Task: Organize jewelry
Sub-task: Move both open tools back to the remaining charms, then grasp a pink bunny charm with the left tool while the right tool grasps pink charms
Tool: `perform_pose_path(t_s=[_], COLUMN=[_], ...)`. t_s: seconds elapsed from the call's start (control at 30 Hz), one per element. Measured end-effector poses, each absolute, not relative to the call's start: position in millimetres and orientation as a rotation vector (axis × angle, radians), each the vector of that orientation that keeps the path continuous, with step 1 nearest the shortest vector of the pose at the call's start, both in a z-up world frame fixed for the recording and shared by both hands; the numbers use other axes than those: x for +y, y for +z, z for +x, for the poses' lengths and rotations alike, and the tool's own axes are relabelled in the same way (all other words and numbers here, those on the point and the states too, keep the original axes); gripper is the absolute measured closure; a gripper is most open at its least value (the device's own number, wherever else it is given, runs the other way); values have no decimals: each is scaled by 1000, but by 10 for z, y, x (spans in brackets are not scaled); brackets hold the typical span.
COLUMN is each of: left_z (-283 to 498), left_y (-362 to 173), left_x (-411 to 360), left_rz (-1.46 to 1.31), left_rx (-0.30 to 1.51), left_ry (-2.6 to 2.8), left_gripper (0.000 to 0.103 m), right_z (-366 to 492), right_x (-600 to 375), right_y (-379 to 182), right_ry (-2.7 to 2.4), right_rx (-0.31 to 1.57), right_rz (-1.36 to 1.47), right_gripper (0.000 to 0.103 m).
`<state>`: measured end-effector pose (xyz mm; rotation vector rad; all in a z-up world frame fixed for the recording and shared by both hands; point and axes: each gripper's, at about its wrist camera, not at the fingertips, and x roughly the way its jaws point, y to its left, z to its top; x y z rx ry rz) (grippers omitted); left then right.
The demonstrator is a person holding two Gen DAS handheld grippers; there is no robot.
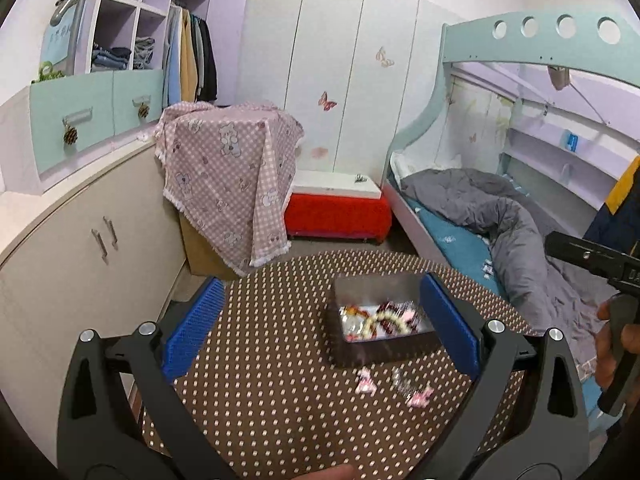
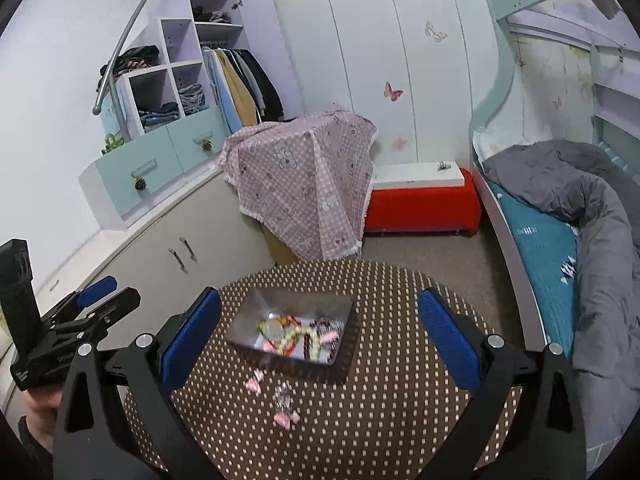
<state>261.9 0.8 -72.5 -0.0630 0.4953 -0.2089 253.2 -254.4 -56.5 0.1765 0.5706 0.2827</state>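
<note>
Both claws, left (image 1: 320,332) and right (image 2: 318,338), spread empty above the box (image 2: 292,332); pink pieces (image 2: 286,418) lie just before it, awaiting pickup.

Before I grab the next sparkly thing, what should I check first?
1. Left gripper jaws wide open, holding nothing: ok.
2. Right gripper jaws wide open, holding nothing: ok.
3. Open shiny metal box upright on the round brown polka-dot table, beads already inside: ok.
4. Pink bow pieces and small silvery clip with pink ends lie outside the box: not ok, still to be put away.
5. Whether the loose pieces are tangled together: cannot tell, blurred.
</note>
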Motion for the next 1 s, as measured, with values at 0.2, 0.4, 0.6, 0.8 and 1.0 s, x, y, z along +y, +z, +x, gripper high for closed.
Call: perform_pose_path(t_s=[0.2, 0.4, 0.6, 0.8, 1.0], left_z=[2535, 2560, 2782, 3034, 3178], left_y=[-948, -1355, -1716, -1947, -2090], left_x=[11, -120, -349, -555, -600], left_rz=[-32, 10, 77, 108, 92], left_rx=[534, 631, 744, 819, 881], left_ry=[-209, -231, -277, -309, -322], left_gripper=[7, 7, 7, 16, 36], right_z=[2436, 2371, 2328, 2343, 2343], right_x=[-2550, -2473, -2415, -2400, -2342], right_y=[-805, -1208, -1537, -1671, -1774], right_ry=[276, 287, 291, 299, 326], right_rx=[621, 716, 794, 834, 866], right_rz=[160, 139, 124, 113, 74], right_gripper=[8, 8, 8, 8, 8])
